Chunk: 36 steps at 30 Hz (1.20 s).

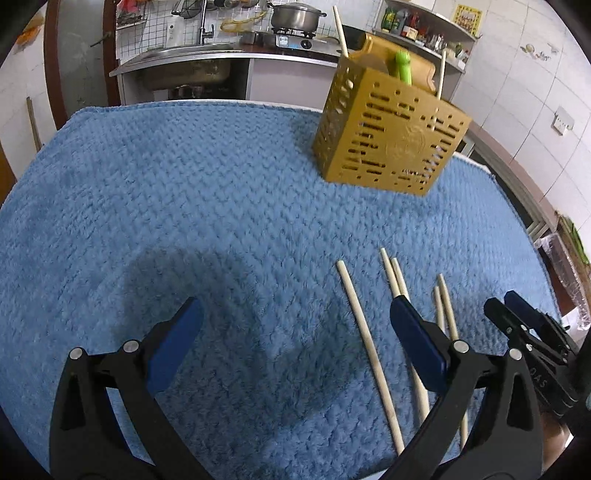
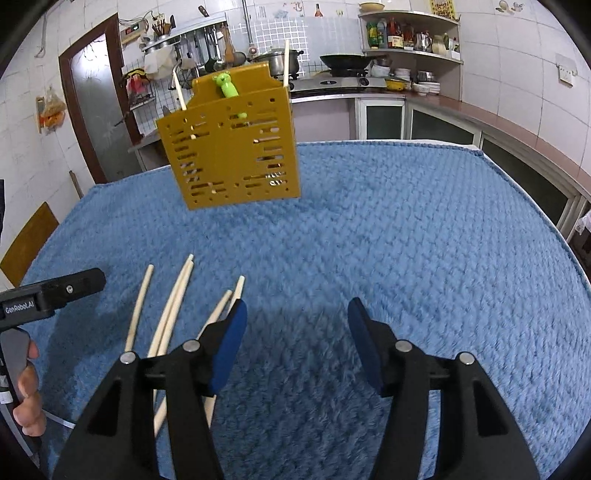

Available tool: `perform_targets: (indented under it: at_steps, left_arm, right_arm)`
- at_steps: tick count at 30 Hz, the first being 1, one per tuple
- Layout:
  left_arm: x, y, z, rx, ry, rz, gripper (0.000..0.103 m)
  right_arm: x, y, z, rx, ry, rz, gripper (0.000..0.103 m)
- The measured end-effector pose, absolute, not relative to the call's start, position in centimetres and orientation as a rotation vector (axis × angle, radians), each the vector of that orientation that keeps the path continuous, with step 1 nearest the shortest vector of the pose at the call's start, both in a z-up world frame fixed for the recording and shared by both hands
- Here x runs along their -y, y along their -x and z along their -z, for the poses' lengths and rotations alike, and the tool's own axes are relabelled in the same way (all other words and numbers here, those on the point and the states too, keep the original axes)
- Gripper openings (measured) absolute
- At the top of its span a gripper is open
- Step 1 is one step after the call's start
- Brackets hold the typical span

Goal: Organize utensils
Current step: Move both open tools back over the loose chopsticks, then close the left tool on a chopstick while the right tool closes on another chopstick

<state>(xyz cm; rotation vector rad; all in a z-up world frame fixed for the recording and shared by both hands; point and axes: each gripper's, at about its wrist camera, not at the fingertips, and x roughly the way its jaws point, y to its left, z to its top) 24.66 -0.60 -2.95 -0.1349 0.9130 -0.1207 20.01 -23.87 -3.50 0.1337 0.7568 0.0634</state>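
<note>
A gold perforated utensil holder (image 1: 391, 136) stands on the blue towel (image 1: 184, 192) at the far right; it holds two chopsticks and a green-handled utensil (image 1: 403, 66). Several pale wooden chopsticks (image 1: 365, 343) lie loose on the towel. My left gripper (image 1: 295, 325) is open and empty, its right finger over the chopsticks. My right gripper (image 2: 297, 325) is open and empty, with the loose chopsticks (image 2: 173, 306) under and left of its left finger. The holder (image 2: 232, 147) stands beyond them. The right gripper also shows in the left wrist view (image 1: 517, 317).
The towel (image 2: 406, 240) covers the table. Behind it are a kitchen counter with a sink (image 1: 184, 55), a stove with a pot (image 1: 295, 16) and a wok (image 2: 345, 61), and corner shelves of bottles (image 2: 402, 33). The left gripper's body (image 2: 55, 291) and hand are at the left.
</note>
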Motion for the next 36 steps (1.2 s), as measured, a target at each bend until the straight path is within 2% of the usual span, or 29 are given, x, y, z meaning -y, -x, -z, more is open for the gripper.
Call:
perform_targets:
  at_steps: [2,6,11,13,14,15,18,27,34,35,36]
  left_arm:
    - [1.1,-25.0,3.3,-0.927,0.128,0.119,0.095]
    - [2.5,-25.8,4.2,-0.975,0.094,0.119,0.078]
    - [3.8,-26.7,4.6,-1.011,0.088,0.126,0.063]
    - [4.2,-27.1,4.6,-1.017,0.076,0.130,0.054]
    - [4.5,-27.3,4.6,-1.023,0.066,0.134,0.045]
    - [4.8,-27.5,4.8,-1.033,0.053,0.132,0.040]
    - [5.4,-27.8,4.8,-1.029,0.015,0.117,0.031]
    - [6.5,-28.5,4.8,-1.019,-0.062,0.126,0.014]
    - [5.7,-28.5,4.5,-1.012,-0.050,0.163,0.010]
    - [5.6,-28.5,4.5,-1.010,-0.049,0.166,0.009]
    - [5.5,-28.5,4.5,-1.006,-0.048,0.170,0.009]
  right_arm:
    - [23.9,-20.1,3.9,-0.759,-0.132,-0.053,0.056]
    - [24.6,-20.4,4.3,-0.775,-0.166,-0.048,0.056]
    - [24.3,-20.7,4.5,-0.788,-0.155,-0.046,0.056]
    - [23.9,-20.7,4.4,-0.791,-0.139,-0.050,0.056]
    - [23.8,-20.7,4.4,-0.792,-0.132,-0.051,0.056]
    - [23.7,-20.7,4.4,-0.793,-0.128,-0.052,0.056]
    - [23.7,-20.7,4.5,-0.799,-0.127,-0.050,0.056]
    - [22.2,-21.2,4.4,-0.830,-0.116,-0.088,0.056]
    - [20.1,-21.9,4.7,-0.869,-0.082,-0.108,0.055]
    - [19.8,-22.0,4.9,-0.877,-0.069,-0.103,0.054]
    - [19.6,-22.1,5.0,-0.883,-0.057,-0.095,0.046]
